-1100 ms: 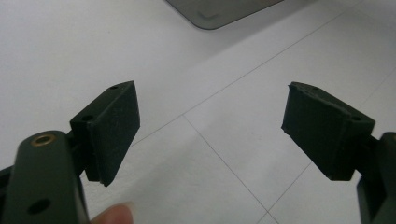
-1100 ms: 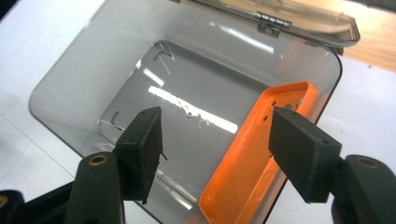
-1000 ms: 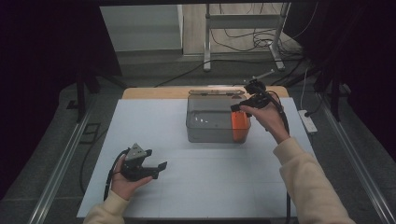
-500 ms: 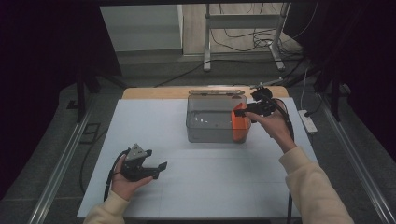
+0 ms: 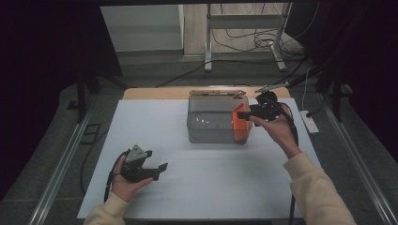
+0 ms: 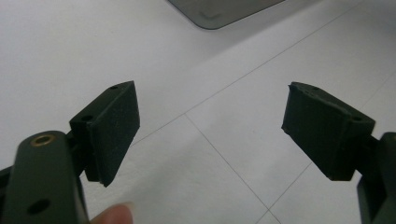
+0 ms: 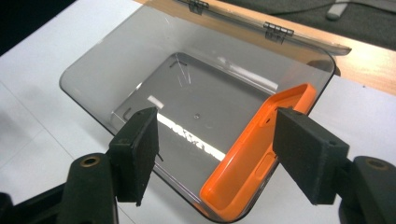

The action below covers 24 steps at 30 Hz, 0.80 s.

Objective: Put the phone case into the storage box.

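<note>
Fingers of the right gripper (image 5: 243, 114) were spread wide and empty, hovering over the right end of the clear box (image 5: 212, 123) at the centre of the high view. An orange phone case (image 7: 252, 154) stood on edge inside that box, leaning against its right wall. Left gripper (image 5: 159, 167), at the lower left, also hung released above the bare white tabletop (image 5: 197, 187), well apart from the box. Any grab for the case could probably catch the box wall and drag the light box. Its hinged lid (image 7: 261, 32) lay open behind, leaving the opening clear.
</note>
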Motion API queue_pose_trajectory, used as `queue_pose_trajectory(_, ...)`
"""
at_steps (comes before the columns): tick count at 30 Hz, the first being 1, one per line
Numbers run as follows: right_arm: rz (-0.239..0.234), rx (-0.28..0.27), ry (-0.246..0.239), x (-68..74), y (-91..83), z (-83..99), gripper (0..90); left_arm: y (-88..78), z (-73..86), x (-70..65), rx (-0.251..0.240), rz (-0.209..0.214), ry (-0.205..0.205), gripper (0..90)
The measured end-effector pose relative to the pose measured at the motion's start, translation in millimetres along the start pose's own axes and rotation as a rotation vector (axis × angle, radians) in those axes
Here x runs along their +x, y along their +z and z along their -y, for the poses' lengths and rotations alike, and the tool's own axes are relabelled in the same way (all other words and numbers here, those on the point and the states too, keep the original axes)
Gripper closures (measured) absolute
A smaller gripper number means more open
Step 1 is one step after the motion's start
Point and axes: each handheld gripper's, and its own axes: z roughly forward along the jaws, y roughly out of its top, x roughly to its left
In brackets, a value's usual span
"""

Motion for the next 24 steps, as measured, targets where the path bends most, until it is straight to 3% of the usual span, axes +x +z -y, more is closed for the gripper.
queue_pose_trajectory(9, -0.041, -0.042, -0.004, 3.8, -11.4, 24.6, 31.7, -0.5, 0.5, -0.1, -0.002, 0.006, 0.002, 18.8)
queue_pose_trajectory(14, -0.049, -0.117, -0.032, 10.7, -22.5, 44.4, 31.3, -1.1, 0.8, 0.4, -0.003, 0.003, 0.0, 18.7)
queue_pose_trajectory(24, -0.097, -0.181, -0.065, 17.7, -35.5, 86.5, 27.2, -1.9, 2.7, 1.4, -0.005, -0.002, -0.008, 18.6)
